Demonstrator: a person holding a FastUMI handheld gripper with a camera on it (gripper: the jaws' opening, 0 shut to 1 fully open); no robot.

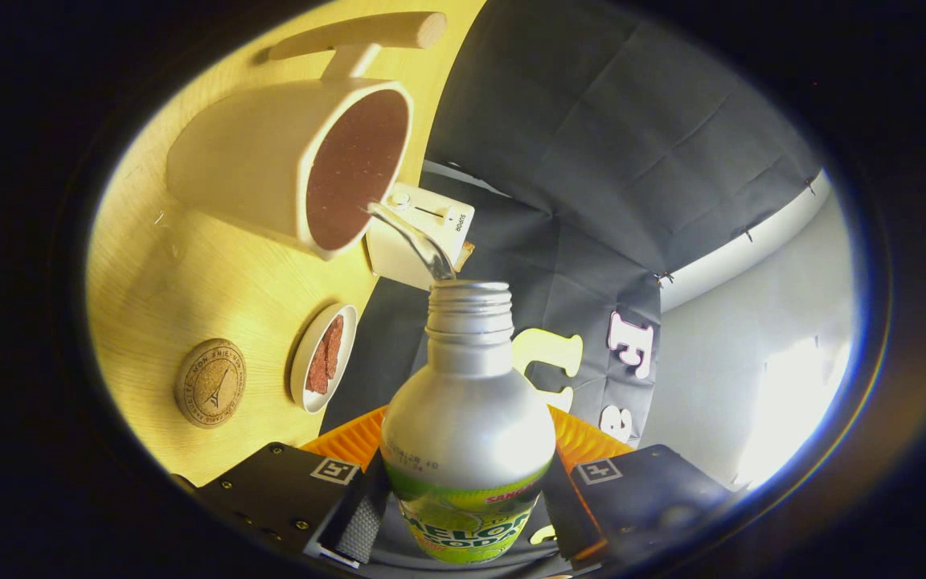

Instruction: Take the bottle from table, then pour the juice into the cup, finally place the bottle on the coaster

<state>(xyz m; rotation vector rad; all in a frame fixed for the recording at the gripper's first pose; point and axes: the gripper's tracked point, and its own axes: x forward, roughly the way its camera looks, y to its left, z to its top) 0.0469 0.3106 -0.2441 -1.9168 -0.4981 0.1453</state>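
Fingers (463, 515) clamped on "MELON SODA" bottle (467, 418); juice stream (415, 237) into cup (270, 169)

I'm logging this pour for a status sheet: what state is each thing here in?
bottle: uncapped, tilted, stream leaving its mouth toward the cup.
cup: on the table, partly filled with dark liquid.
coaster: bare, on the table.
small dish: holds reddish pieces.
hand-held gripper: fingers shut on the bottle.

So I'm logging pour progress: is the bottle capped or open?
Open: the bottle, held between the gripper fingers, has bare neck threads, a stream running into the cup.
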